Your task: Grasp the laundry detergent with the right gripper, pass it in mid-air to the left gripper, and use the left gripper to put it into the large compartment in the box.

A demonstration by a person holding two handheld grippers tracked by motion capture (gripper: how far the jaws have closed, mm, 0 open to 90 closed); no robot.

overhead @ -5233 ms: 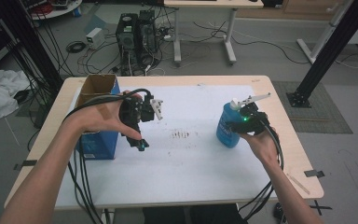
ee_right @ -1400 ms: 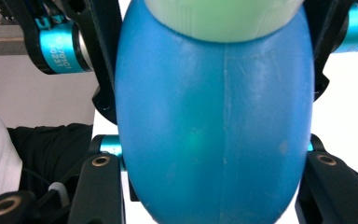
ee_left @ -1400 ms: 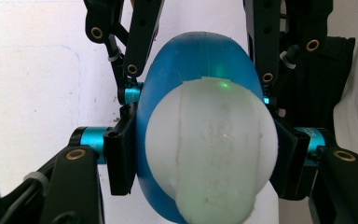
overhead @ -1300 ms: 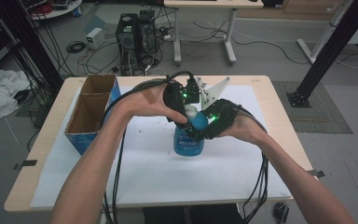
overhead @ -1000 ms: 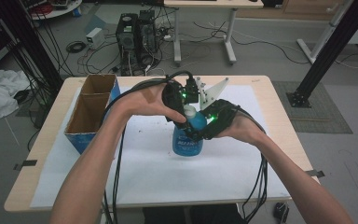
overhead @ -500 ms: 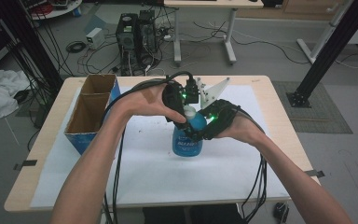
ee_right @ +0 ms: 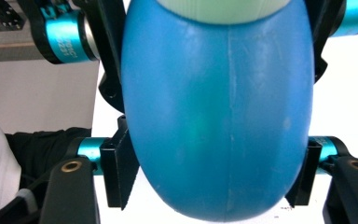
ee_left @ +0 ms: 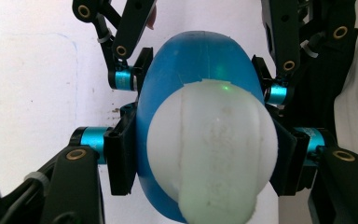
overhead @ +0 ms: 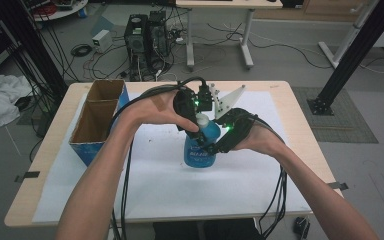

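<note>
A blue bottle [overhead: 200,150] with a white cap [overhead: 202,119] stands upright on the white sheet near the table's middle. My left gripper [overhead: 200,121] comes down from above and is shut on the cap [ee_left: 209,149], its pads tight against both sides. My right gripper [overhead: 211,147] reaches in from the right around the bottle's body [ee_right: 219,116]. Its jaws have just been opening, and the pads still lie against the bottle's flanks. In the left gripper view the right gripper's fingers [ee_left: 129,78] flank the blue body [ee_left: 196,60] lower down.
An open cardboard box [overhead: 97,120] with a blue side stands at the table's left. A white paper sheet [overhead: 180,195] covers most of the wooden table [overhead: 40,165]. Cables trail from both grippers over the near edge.
Five seconds ago the bottle stood at the right in the right gripper, with the left gripper apart. Now both grippers meet on it at the centre. Over the last second nothing visibly moved.
</note>
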